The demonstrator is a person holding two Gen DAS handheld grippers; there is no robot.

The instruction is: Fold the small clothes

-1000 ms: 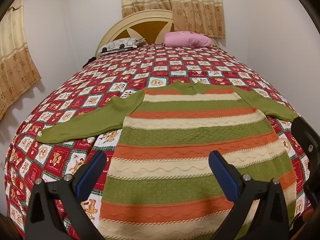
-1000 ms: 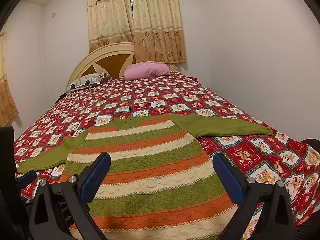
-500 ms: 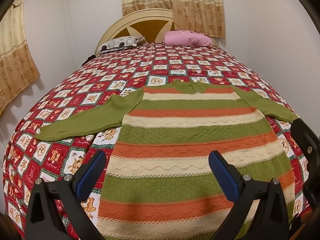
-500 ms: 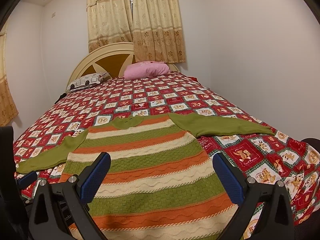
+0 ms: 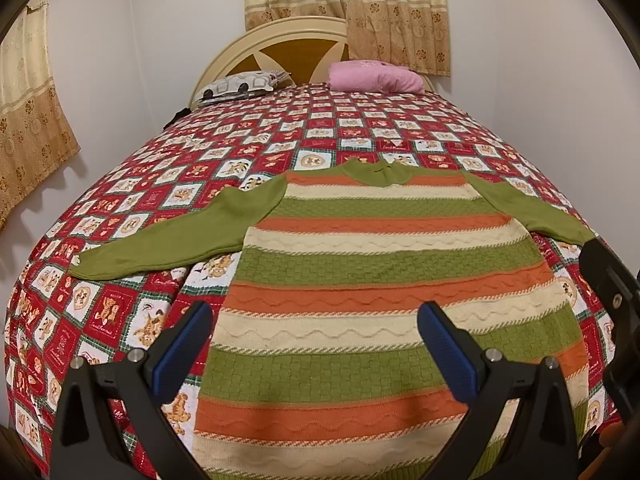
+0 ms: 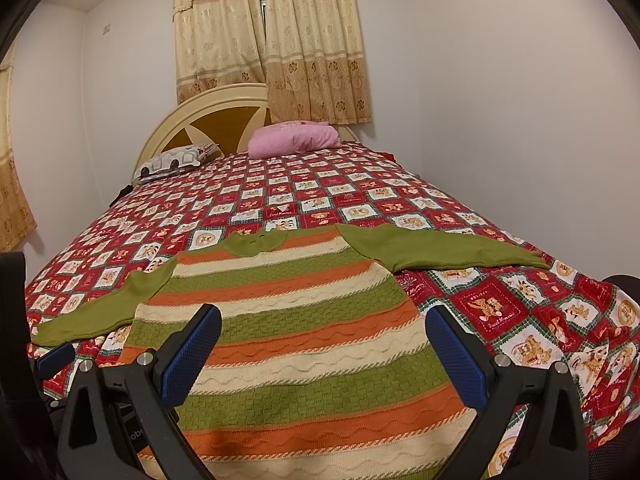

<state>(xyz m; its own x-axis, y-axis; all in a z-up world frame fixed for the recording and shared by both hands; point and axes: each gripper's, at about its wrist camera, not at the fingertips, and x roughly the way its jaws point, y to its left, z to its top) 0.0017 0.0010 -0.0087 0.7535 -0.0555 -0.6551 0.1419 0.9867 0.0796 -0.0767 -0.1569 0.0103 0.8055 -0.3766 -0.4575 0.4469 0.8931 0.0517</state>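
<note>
Ahead of us, a striped sweater (image 5: 384, 288) lies flat on the bed (image 5: 120, 208), its long axis running from the hem beneath our fingers to the collar at twelve o'clock. One sleeve (image 5: 180, 236) stretches toward nine o'clock, nearer our left gripper (image 5: 316, 340); the other sleeve (image 6: 440, 250) reaches toward three o'clock, nearer our right gripper (image 6: 324, 344). Both grippers hover level above the hem end, side by side, fingers spread wide and holding nothing. We judge a sleeve fold comes first.
</note>
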